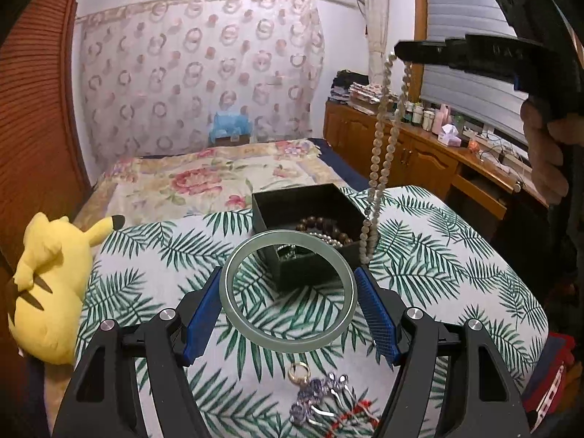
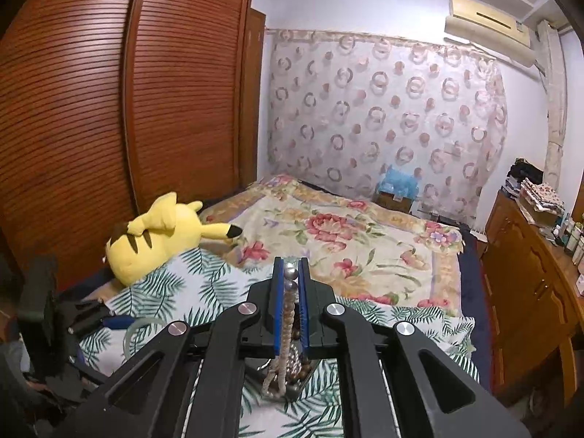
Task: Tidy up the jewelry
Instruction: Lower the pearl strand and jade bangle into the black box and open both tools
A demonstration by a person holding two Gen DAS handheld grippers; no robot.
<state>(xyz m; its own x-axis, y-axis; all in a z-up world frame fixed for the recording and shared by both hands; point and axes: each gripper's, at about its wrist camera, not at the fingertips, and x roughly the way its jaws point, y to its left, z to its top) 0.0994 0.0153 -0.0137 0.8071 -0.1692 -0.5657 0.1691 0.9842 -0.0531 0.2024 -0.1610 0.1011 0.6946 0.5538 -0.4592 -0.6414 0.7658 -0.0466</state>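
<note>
Bedroom scene: a palm-leaf cushion (image 1: 419,252) lies at the foot of a floral-quilted bed (image 1: 219,179). From the left wrist, the left gripper (image 1: 289,288) clasps a pale green jade bangle (image 1: 289,287) between its blue pads (image 1: 202,314), held above the cushion. Below it, a gold ring (image 1: 298,371) and a purple hair clip (image 1: 317,394) are partly cut off by the gripper's frame. Beyond sits an open black box (image 1: 310,204) holding a brown bead bracelet (image 1: 321,223) and a pearl bracelet (image 1: 325,238). The right gripper (image 2: 291,266) is clenched on a pale bead necklace (image 1: 383,153), whose loop dangles to the box's right corner. A yellow plush toy (image 1: 51,288) rests at the cushion's left edge.
</note>
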